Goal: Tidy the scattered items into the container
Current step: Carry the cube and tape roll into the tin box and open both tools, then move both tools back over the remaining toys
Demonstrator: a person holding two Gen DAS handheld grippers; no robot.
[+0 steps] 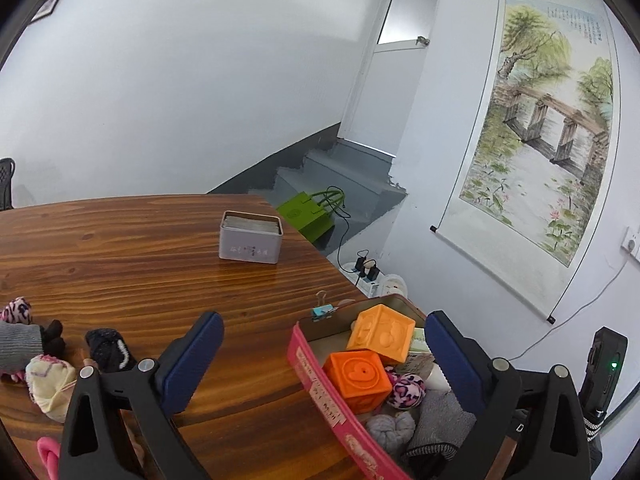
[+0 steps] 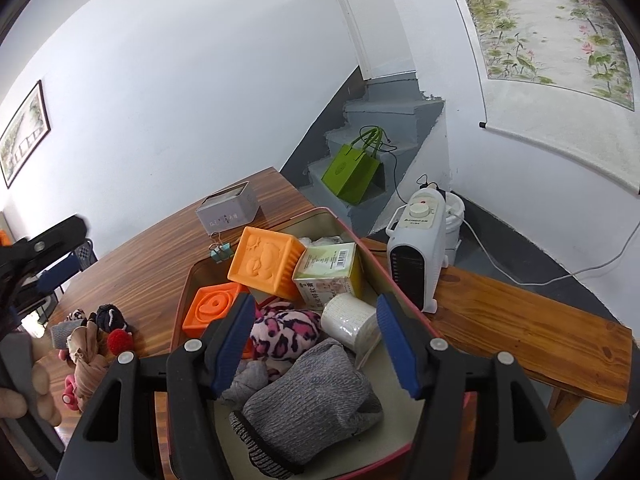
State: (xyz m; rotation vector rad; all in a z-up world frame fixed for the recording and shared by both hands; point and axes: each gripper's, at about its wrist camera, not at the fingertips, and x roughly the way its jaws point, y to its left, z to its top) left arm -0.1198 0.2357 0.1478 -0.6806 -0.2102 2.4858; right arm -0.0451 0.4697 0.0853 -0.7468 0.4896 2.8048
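small box: barcode and green Chinese print, too small to read | grey tin: tiny unreadable characters | heater: unreadable brand strip | scroll: illegible calligraphy | container: unreadable label

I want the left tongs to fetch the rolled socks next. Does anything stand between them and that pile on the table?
Nothing visible does. The open left tongs straddle the near wall of the pink-rimmed metal tray; the pile of rolled socks lies across bare wooden table to their left.
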